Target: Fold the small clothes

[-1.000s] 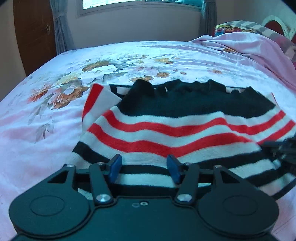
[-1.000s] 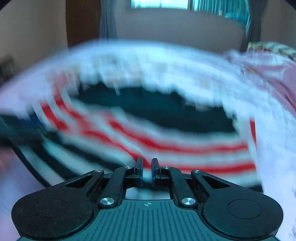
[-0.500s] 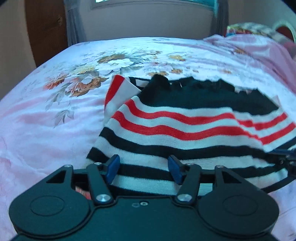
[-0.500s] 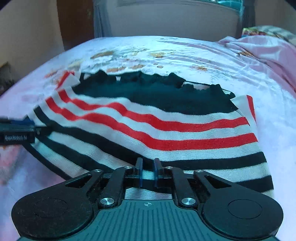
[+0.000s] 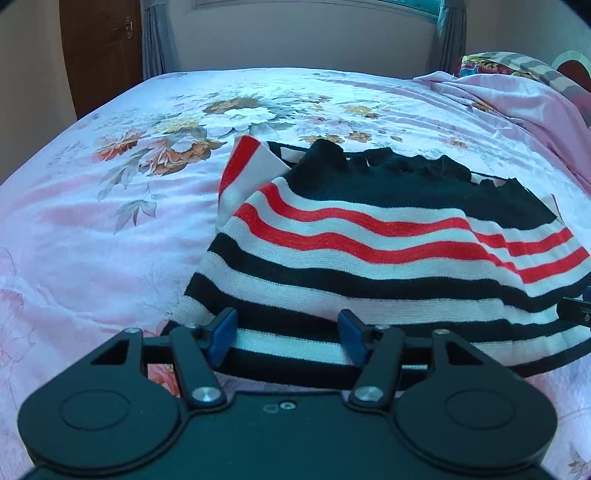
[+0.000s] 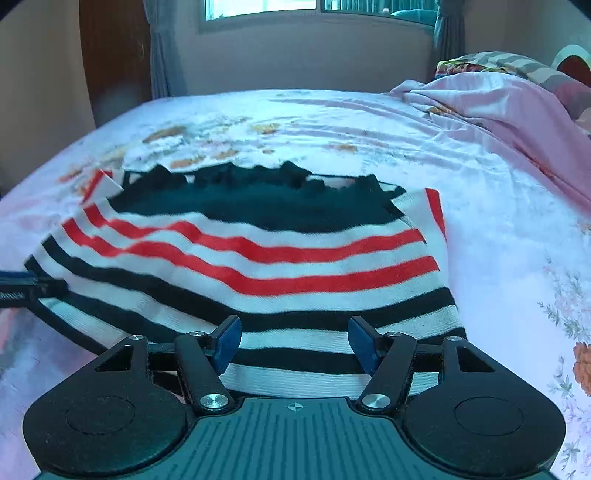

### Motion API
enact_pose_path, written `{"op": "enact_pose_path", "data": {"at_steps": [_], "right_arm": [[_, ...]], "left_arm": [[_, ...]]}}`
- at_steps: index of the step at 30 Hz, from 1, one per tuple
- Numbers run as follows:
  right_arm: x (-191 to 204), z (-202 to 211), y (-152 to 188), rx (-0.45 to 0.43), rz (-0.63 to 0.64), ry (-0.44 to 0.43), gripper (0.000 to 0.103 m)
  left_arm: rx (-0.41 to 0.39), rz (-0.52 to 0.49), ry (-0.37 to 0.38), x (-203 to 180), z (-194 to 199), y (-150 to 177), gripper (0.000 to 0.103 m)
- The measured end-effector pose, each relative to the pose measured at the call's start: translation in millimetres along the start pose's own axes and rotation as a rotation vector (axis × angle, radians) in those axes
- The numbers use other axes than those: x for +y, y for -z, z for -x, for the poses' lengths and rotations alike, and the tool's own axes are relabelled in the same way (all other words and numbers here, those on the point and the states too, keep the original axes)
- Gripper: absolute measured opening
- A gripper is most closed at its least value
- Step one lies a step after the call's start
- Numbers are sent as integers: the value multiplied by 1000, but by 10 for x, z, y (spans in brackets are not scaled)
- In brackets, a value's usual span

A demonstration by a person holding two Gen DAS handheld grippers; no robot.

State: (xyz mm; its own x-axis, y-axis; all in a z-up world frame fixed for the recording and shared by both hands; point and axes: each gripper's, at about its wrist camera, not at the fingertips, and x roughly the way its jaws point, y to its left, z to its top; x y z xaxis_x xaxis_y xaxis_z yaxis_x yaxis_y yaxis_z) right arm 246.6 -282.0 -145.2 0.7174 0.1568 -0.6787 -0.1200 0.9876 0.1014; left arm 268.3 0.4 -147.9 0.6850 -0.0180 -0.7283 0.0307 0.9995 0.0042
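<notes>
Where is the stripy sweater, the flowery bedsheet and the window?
stripy sweater (image 6: 295, 273): right wrist view, on a red stripe.
flowery bedsheet (image 5: 110, 221): left wrist view, on bare pink cloth.
window (image 6: 258, 5): right wrist view, on the glass.

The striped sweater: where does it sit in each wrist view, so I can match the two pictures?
Left wrist: the striped sweater fills centre and right, above the left gripper, whose jaws stand apart.
Right wrist: centre and left, above the right gripper, whose jaws are opening, pads clear of the knit.
Shared landmark: pink quilt, upper right.
</notes>
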Motion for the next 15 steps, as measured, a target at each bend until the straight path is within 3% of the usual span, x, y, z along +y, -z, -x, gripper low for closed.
{"op": "enact_pose_path", "data": {"at_steps": [15], "right_arm": [[265, -28, -151, -28, -2, -55, 64]], "left_arm": [[-18, 26, 26, -6, 104, -87, 60]]}}
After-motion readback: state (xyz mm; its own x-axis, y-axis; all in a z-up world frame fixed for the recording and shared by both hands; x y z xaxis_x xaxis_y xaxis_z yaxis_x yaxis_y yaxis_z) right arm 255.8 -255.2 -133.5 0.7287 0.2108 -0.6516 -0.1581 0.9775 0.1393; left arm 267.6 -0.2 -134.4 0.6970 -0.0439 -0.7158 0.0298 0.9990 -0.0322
